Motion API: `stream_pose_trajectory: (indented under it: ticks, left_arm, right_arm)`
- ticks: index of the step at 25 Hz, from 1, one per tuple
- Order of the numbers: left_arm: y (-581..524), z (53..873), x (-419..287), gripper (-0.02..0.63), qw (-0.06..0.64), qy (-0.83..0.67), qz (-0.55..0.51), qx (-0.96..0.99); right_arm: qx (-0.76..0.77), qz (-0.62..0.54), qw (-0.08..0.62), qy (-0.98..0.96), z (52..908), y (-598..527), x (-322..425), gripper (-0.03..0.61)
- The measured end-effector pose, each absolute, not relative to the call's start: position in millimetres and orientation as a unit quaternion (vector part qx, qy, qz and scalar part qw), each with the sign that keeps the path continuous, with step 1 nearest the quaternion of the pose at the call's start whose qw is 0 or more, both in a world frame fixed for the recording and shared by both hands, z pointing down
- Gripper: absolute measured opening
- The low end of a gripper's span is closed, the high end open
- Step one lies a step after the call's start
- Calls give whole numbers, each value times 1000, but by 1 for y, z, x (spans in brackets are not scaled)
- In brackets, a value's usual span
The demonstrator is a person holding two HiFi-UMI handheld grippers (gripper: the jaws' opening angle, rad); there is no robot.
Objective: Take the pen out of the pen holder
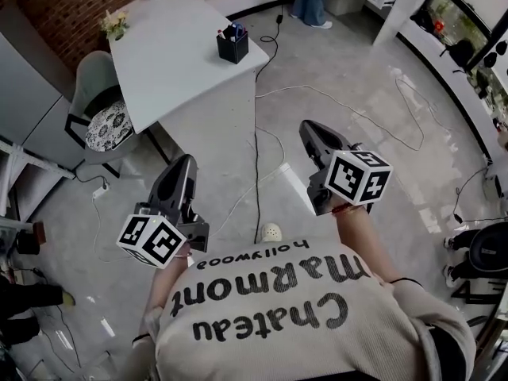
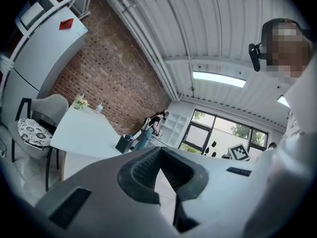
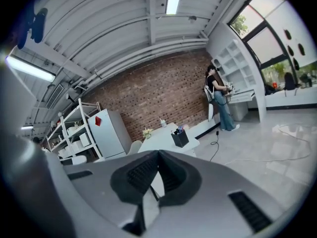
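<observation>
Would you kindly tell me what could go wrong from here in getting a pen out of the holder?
Loose cables cross the floor between the person and the table; a foot could snag one. The holder stands close to the table's edge, so a nudge might push it off. Both the left gripper and the right gripper are shut; unless one opens, it would only knock the pens.

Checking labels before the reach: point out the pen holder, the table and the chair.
pen holder (image 1: 231, 51), head view, black side wall.
table (image 1: 165, 54), head view, bare white top.
chair (image 1: 107, 125), head view, patterned seat cushion.
</observation>
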State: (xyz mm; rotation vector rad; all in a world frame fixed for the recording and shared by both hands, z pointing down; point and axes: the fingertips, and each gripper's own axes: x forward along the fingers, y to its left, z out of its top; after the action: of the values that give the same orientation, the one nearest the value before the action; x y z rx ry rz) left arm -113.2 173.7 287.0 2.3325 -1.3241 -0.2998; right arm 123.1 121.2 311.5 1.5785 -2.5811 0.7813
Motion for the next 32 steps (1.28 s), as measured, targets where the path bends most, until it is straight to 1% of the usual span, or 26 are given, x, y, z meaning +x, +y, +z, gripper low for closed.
stream_pose_trajectory:
  ticks: [8, 18, 25, 32]
  left_arm:
    - [111, 302, -82, 2, 219, -503, -105, 830]
    - [75, 327, -59, 2, 247, -510, -81, 820]
    - [37, 338, -65, 2, 255, -508, -81, 819]
    - [-29, 335, -71, 2, 257, -487, -94, 830]
  right_arm:
    - [483, 251, 12, -839, 321, 47, 154, 3]
    - [454, 298, 31, -839, 362, 6, 160, 3]
    - [459, 311, 38, -831, 378, -21, 158, 3]
    - [468, 313, 43, -825, 376, -69, 147, 3]
